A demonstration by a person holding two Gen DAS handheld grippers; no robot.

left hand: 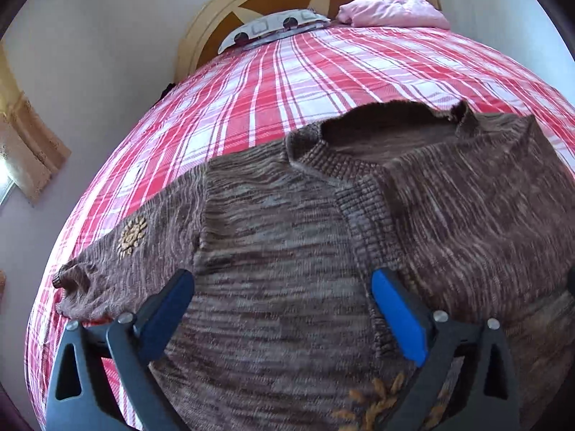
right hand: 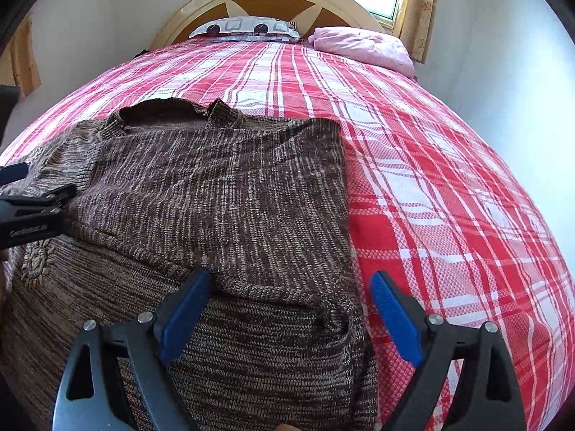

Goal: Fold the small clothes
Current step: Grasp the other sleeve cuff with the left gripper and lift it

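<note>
Folding the brown knit cardigan [left hand: 287,237] on the plaid bed [right hand: 449,186]

Both the left tongs [left hand: 282,309] and the right tongs [right hand: 291,309] hang wide open over it, holding nothing. One side is folded in already; next, the left sleeve [left hand: 118,251] looks best pinched near its cuff and laid flat across, smoothing bumps.

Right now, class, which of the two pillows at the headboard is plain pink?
The plain pink pillow lying nearer the window; the other, the white pillow at the headboard's middle, carries a dark printed pattern.
</note>
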